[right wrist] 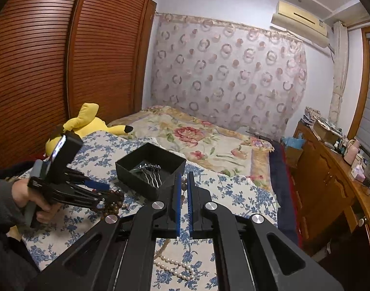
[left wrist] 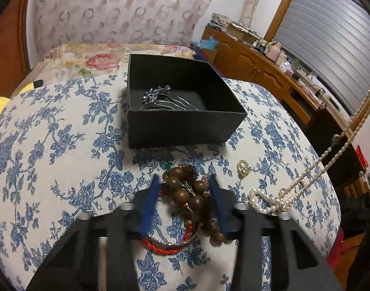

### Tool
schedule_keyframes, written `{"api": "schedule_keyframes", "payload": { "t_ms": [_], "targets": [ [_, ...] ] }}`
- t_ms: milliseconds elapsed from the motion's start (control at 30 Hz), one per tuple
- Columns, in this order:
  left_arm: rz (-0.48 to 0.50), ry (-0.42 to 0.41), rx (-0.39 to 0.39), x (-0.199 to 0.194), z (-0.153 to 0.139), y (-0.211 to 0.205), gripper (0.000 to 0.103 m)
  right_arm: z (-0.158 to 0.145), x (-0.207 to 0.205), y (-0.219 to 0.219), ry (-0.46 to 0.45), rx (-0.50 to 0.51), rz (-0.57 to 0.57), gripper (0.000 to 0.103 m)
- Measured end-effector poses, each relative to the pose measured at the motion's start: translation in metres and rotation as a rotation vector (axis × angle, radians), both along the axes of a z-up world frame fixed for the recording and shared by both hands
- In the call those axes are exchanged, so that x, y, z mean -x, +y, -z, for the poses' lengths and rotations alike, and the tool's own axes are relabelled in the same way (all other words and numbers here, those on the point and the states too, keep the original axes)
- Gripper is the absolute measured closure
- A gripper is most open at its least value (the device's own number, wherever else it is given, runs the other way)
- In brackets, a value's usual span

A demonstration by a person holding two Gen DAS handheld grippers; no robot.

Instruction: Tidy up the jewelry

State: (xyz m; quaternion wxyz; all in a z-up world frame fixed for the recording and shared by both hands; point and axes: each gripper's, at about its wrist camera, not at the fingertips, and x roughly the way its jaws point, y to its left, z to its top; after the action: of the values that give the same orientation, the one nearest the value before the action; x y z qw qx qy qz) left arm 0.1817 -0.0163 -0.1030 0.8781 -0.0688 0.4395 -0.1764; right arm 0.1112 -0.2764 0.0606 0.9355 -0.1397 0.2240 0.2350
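Surface: one blue-and-white floral cloth point(left wrist: 63, 133) over a cushioned top, at the foot of a bed with a rose-print cover point(right wrist: 209, 140). Room: louvred wooden wardrobe doors point(right wrist: 63, 60), ring-patterned curtain point(right wrist: 228, 72), wooden sideboard point(right wrist: 330, 181), one yellow plush toy point(right wrist: 87, 123).

Items: one black box point(left wrist: 180, 131), open, holding one jewelled hair comb point(left wrist: 165, 97). One wooden bead bracelet point(left wrist: 192, 194) and one red bangle point(left wrist: 170, 245) on the cloth, lying between the left gripper point(left wrist: 185, 181) fingers, jaws well apart, touching nothing clearly. One small ring brooch point(left wrist: 243, 167). One pearl necklace point(left wrist: 306, 177), pinched in the near-closed right gripper point(right wrist: 184, 177), trailing to the cloth.
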Motion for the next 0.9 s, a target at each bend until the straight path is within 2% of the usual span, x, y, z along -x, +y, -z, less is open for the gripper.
{"api": "schedule_keyframes", "payload": {
  "t_ms": [67, 100, 267, 400, 700, 900],
  "targets": [
    [-0.008, 0.002, 0.003, -0.002, 0.001, 0.001, 0.089, -0.002, 0.001, 0.002, -0.003, 0.001, -0.006, 0.098],
    [-0.006, 0.007, 0.009, -0.003, 0.002, 0.002, 0.091, -0.002, 0.001, 0.004, -0.005, 0.002, -0.009, 0.098],
    [0.004, -0.027, 0.016, 0.001, -0.005, 0.003, 0.091, -0.005, 0.001, 0.006, -0.010, 0.001, -0.017, 0.098],
    [0.014, -0.076, 0.014, 0.007, -0.023, 0.001, 0.091, -0.010, 0.003, 0.007, -0.021, -0.003, -0.020, 0.098],
    [0.033, -0.200, 0.032, 0.023, -0.078, -0.004, 0.091, -0.050, 0.007, 0.016, -0.089, -0.038, -0.044, 0.098],
    [0.037, -0.248, 0.029, 0.030, -0.103, -0.001, 0.091, -0.069, 0.005, 0.019, -0.112, -0.068, -0.059, 0.098]
  ]
}}
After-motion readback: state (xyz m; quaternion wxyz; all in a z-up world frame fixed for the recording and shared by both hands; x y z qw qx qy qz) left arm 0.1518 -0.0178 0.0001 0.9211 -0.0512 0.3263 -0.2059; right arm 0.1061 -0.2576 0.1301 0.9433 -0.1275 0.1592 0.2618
